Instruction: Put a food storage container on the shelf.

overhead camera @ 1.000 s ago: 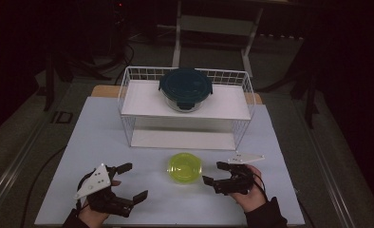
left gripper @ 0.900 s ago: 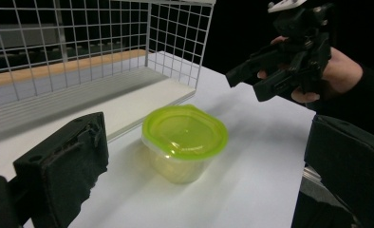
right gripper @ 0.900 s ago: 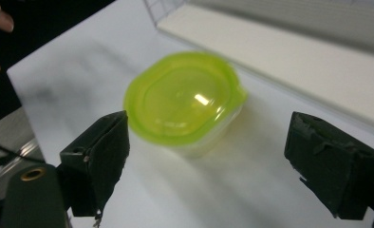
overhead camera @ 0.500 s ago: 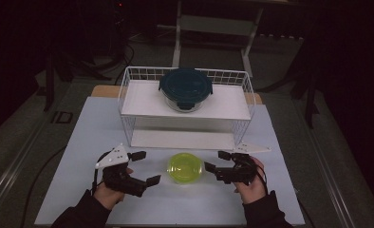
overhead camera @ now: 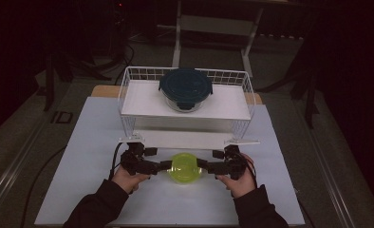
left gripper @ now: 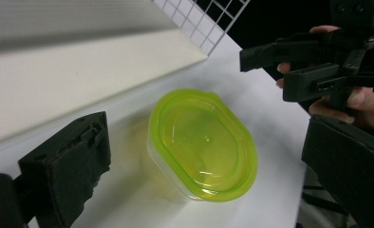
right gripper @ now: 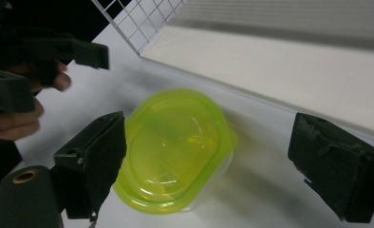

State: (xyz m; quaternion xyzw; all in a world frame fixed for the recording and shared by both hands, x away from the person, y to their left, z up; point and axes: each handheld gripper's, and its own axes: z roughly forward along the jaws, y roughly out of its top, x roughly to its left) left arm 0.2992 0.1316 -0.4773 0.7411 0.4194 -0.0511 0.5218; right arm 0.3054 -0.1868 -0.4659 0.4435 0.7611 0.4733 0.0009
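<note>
The white table (overhead camera: 80, 190) takes up most of the scene, with a white wire rack (overhead camera: 187, 102) standing at its far half and a dark-lidded glass container (overhead camera: 185, 89) sitting on the rack's upper shelf. Just in front of the rack's lower shelf, on the bare tabletop, sits a small yellow-green lidded container (overhead camera: 185, 167), upright with its lid on.

The person has a gripper on each side of it. The left gripper (overhead camera: 162, 166) comes in from the left and the right gripper (overhead camera: 205, 166) from the right, both pointing inward at the little tub. Each has its jaws spread wide and grips nothing; seen along each gripper, the tub (left gripper: 201, 142) sits between and beyond the two black jaws, with daylight on both sides.

To my eye this is the approach step, just short of a grasp. The next move would call for one or both grippers to slide in level until the jaws straddle the tub's walls, then close gently, since the plastic looks thin and light.

Room is tight at the back: the rack's lower shelf edge lies just behind the tub. Toward the person and to either side the tabletop is open.
</note>
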